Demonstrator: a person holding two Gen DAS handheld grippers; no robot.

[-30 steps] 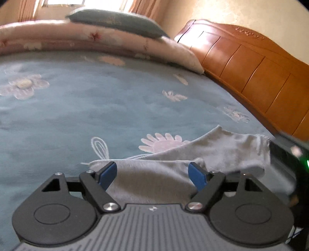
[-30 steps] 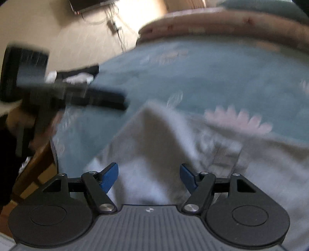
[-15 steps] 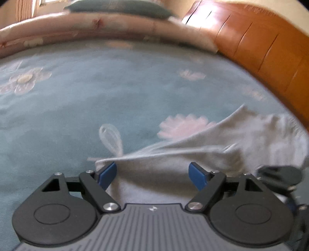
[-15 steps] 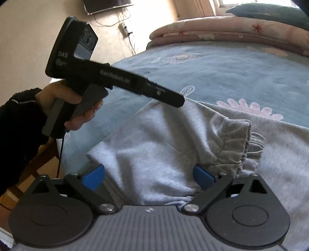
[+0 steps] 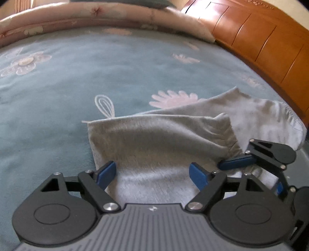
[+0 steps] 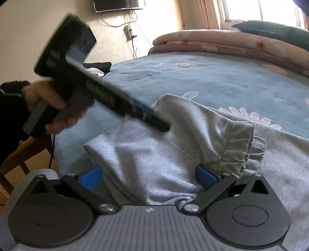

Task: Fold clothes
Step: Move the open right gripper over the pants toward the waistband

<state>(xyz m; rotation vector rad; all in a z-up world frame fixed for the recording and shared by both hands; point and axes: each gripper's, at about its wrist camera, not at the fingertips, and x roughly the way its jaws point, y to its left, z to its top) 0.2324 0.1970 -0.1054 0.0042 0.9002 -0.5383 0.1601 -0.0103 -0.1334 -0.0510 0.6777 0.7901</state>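
Grey fleece, a pair of sweatpants [image 5: 164, 142], is lying folded over itself at the near edge of a bed covered by a blue-green bedspread [image 5: 96, 77] with pale flower motifs. The left gripper [image 5: 152, 172] is hovering low over the near end of the garment, its two blue pads standing well apart with the cloth lying beneath and between them; neither pad is pressing the fabric, so this tool is standing wide and is holding nothing. The right gripper [image 6: 148, 177] is likewise spread to its widest, its jaws having just been opening; a bunched fold of the grey cloth is sitting between its pads, and no grip on it is showing. In the left wrist view the right gripper [image 5: 237, 160] is appearing at the right margin, one blue finger lying against the gathered cuff [image 5: 229, 135]. In the right wrist view that elastic cuff [image 6: 237, 146] is resting on top of the folded leg, just beyond the right-hand pad. The same view is showing the left gripper's handle held in a hand [image 6: 48, 100] emerging from a dark sleeve [image 6: 11, 115], its nose touching or nearly touching the cloth; the blur is leaving this undecided. A rolled pink quilt [image 5: 96, 17] and a wooden headboard [image 5: 260, 48] are bordering the far side.
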